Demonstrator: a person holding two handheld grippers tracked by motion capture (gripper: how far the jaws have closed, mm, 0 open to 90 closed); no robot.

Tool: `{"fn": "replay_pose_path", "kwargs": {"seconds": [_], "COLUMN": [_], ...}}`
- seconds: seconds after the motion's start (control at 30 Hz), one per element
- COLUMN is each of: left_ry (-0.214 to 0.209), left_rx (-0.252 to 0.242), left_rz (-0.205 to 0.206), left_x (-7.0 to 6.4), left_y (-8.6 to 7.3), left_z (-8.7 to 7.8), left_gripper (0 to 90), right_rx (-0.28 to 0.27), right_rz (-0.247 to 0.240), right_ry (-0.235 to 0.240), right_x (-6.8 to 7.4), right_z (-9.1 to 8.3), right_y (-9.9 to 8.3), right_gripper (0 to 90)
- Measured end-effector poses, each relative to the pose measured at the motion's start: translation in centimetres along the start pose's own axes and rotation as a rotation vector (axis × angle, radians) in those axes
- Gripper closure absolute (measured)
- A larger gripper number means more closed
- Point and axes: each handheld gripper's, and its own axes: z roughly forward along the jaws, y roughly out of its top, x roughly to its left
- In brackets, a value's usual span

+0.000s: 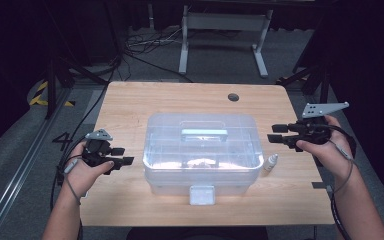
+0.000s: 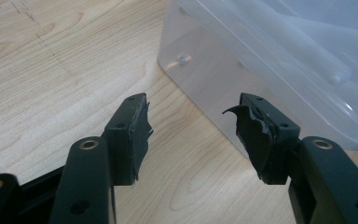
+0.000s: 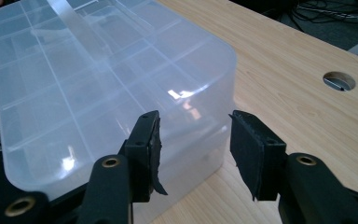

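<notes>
Progress so far?

Barely begun, judging by the high view. Clear plastic box at the middle of the frame, square on the wooden table, lid still down, front latch at lower centre apparently fastened, handle flat on top. Nothing lifted, nothing opened.

And left to do?

Nearly everything, probably: closing in on the box from both ends, taking hold, then lifting or opening. Hard to say which from here.

Anything beside it?

Small white bottle just right of the box's lower right corner, close to the wall, untouched. Round hole in the tabletop toward upper centre, well apart from all of it.

Pose of the left gripper?

Left of centre in the frame, held low, pointing right at the box's short side. Jaws apart, holding nothing. In the left gripper view, bare wood between the jaws and the box wall at upper right, near the right-hand jaw but seemingly short of touching.

And the right gripper?

Right side of the frame, a little higher up the picture, aimed left at the opposite short side. Jaws likewise spread and empty. In the right gripper view, the box corner framed between the two jaws, near but apparently not touched.

So, both poised, one either side?

Yes, flanking the box, ready for a two-sided grasp, none made yet
</notes>
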Motion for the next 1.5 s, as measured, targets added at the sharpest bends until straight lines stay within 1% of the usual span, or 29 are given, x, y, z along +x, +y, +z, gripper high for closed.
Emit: {"fn": "replay_pose_path", "kwargs": {"seconds": [0.23,0.43,0.6,0.7,0.73,0.77,0.93,1.03,1.3,1.43,1.5], "left_ry": [-0.003,-0.002,-0.006,-0.006,-0.006,-0.006,-0.003,-0.004,-0.007,-0.007,-0.008], "left_rx": [0.006,0.003,0.005,0.008,0.007,0.007,0.005,0.005,0.004,0.005,0.004], "left_rz": [0.001,0.003,0.001,0.002,0.002,0.002,0.004,0.004,-0.004,0.000,-0.001], "left_x": [0.1,0.1,0.1,0.1,0.1,0.1,0.2,0.2,0.1,0.1,0.1], "left_y": [0.0,0.0,0.0,0.0,0.0,0.0,-0.1,-0.1,-0.1,-0.1,-0.1], "left_z": [0.1,0.1,0.1,0.2,0.2,0.2,0.1,0.1,0.0,0.0,0.0], "left_gripper": [44.3,44.2,44.3,44.3,44.2,44.3,44.1,44.2,44.1,44.1,44.1], "right_rx": [0.026,0.042,0.053,0.070,0.075,0.075,0.109,0.118,0.145,0.162,0.171], "right_rz": [-0.043,-0.074,-0.106,-0.138,-0.149,-0.149,-0.188,-0.210,-0.253,-0.269,-0.277], "right_ry": [0.014,0.024,0.039,0.056,0.060,0.060,0.070,0.082,0.110,0.117,0.121], "right_x": [1.1,2.2,3.2,4.2,4.5,4.5,5.4,6.0,7.1,7.5,7.6], "right_z": [0.9,1.5,2.2,3.0,3.2,3.2,4.5,5.4,7.5,8.5,9.0], "right_y": [2.0,3.3,4.4,5.3,5.5,5.5,6.7,7.2,8.0,8.3,8.4], "right_gripper": [53.1,52.1,51.1,49.8,49.6,49.6,48.9,47.6,45.3,45.9,47.7]}}
